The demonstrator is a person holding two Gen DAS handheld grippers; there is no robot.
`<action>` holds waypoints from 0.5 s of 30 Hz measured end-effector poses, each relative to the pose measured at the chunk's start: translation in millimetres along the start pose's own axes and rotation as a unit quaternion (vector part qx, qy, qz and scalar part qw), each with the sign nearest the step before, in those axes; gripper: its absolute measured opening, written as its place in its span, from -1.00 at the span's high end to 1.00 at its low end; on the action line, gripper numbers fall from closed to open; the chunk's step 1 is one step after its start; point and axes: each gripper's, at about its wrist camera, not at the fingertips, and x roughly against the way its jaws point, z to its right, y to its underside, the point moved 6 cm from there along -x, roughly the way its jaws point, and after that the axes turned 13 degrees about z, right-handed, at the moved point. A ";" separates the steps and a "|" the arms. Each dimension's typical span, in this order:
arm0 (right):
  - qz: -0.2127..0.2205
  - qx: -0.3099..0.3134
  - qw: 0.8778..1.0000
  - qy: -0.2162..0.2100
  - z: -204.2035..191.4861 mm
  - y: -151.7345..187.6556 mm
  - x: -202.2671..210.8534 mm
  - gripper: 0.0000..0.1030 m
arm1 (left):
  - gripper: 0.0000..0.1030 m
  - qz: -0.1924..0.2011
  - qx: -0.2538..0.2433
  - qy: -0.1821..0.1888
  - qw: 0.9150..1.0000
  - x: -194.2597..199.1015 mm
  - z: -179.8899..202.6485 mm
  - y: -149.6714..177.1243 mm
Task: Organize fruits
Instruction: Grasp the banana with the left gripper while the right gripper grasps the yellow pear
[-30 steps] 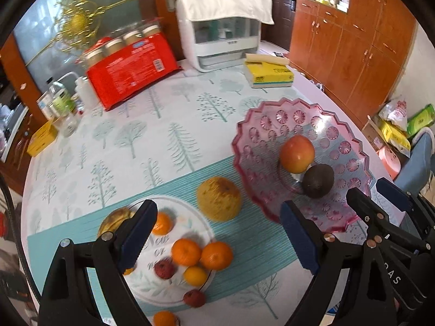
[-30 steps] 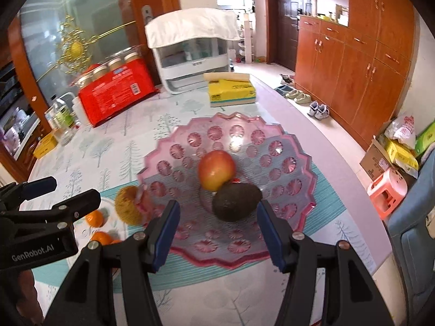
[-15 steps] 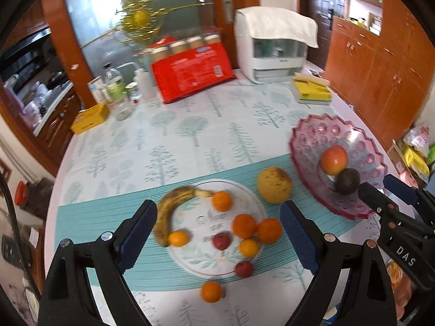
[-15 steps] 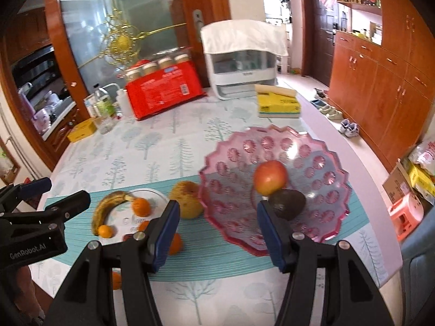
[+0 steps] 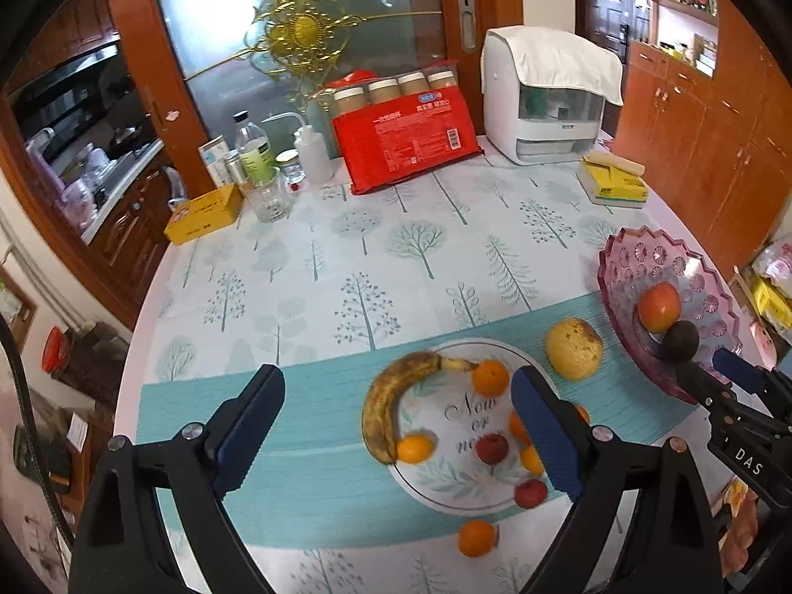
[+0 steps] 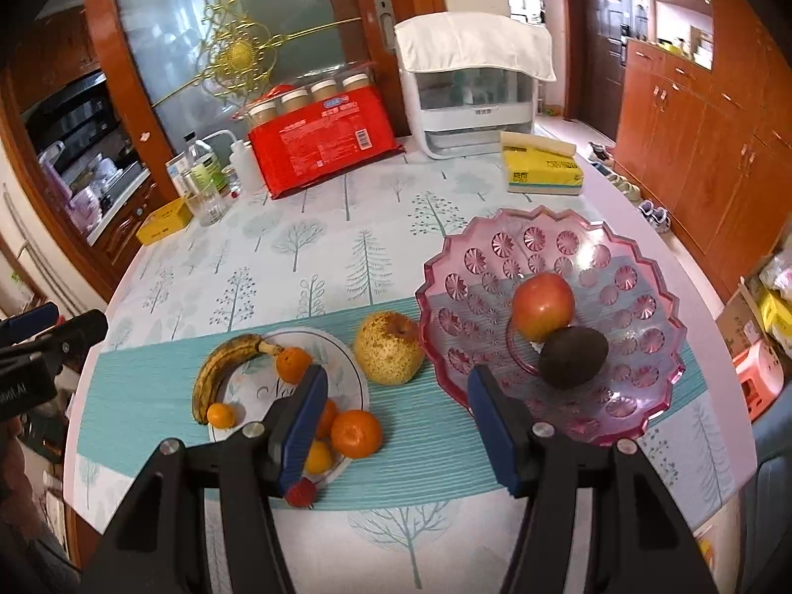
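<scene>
Pink bowl sits at table edge (pear touching).

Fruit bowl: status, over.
Both tongs, left and right, open, empty, above table. Pink bowl holds apple and avocado. Pear, banana still outside. Nothing blocking.

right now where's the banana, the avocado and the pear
banana [image 5: 383, 403]: left wrist view, middle of its curved brown-spotted body, on the white plate.
avocado [image 6: 572, 356]: right wrist view, centre of its dark skin, in the pink bowl.
pear [image 6: 389, 354]: right wrist view, centre of its speckled yellow side.
</scene>
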 end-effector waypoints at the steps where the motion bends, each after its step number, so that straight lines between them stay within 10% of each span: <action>1: -0.004 -0.010 1.000 0.007 -0.5 0.3 -3.1 -0.17 | -0.79 -0.003 -0.004 0.005 1.000 -4.2 -1.2 -2.2; 15: -0.042 -0.156 0.984 0.070 -7.6 36.2 -75.3 -0.30 | -0.80 -0.102 -0.116 0.103 0.983 -133.5 -2.1 29.0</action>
